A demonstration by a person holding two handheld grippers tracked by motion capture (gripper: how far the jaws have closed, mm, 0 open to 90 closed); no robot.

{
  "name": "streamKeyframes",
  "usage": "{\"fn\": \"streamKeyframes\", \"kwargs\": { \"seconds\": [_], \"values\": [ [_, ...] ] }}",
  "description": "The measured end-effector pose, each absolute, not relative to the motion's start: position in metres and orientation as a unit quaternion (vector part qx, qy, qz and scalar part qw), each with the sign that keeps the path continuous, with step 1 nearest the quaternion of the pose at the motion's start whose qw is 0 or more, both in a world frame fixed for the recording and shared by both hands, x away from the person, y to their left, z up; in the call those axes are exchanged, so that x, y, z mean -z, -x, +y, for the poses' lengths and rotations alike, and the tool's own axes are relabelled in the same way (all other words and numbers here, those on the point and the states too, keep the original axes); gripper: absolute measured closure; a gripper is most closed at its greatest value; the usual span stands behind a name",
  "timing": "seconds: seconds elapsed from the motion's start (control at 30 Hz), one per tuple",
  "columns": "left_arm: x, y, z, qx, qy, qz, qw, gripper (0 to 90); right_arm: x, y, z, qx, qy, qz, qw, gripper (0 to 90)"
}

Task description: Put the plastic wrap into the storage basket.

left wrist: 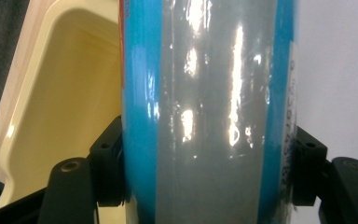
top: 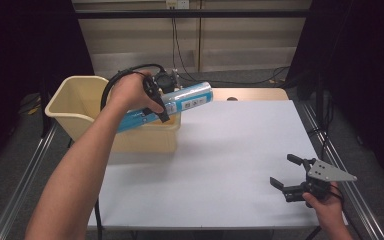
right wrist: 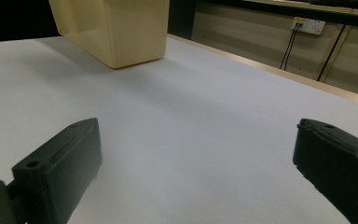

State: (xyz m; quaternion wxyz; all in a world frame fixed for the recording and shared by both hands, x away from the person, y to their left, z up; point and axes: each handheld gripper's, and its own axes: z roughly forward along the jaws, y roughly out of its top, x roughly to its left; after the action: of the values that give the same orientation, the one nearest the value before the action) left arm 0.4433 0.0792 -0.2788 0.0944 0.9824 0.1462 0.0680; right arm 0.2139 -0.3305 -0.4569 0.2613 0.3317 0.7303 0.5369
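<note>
My left gripper (top: 160, 103) is shut on a long blue and grey glossy tube (top: 191, 97) and holds it tilted above the right part of a cream plastic bin (top: 75, 86) at the table's back left. In the left gripper view the tube (left wrist: 205, 107) stands between both black pads (left wrist: 109, 168), with the bin's inside (left wrist: 60, 98) behind it on the left. At the table's front right, my right gripper (top: 283, 171) rests low and open, nothing between its jaws. The right gripper view has its open jaws (right wrist: 196, 154) over bare table, the bin (right wrist: 121, 28) far off.
A white sheet (top: 230, 150) covers the table, and a wooden strip (top: 250, 94) runs along its far edge. Metal rails (top: 25, 180) flank both sides. Cables and a wall socket (right wrist: 307, 25) sit behind the table.
</note>
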Motion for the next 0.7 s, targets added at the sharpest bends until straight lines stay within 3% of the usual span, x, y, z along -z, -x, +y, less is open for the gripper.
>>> {"fn": "streamKeyframes", "kwargs": {
  "seconds": [0.57,0.7],
  "values": [
    [0.288,-0.457,0.087,-0.074,-0.986,0.1,0.11,32.2,0.458,-0.214,-0.33,-0.535,-0.33,0.733,0.261,0.6],
    [0.296,-0.462,0.086,-0.083,-0.991,0.066,0.082,32.2,0.458,-0.215,-0.329,-0.535,-0.329,0.733,0.261,0.6]
  ]
}}
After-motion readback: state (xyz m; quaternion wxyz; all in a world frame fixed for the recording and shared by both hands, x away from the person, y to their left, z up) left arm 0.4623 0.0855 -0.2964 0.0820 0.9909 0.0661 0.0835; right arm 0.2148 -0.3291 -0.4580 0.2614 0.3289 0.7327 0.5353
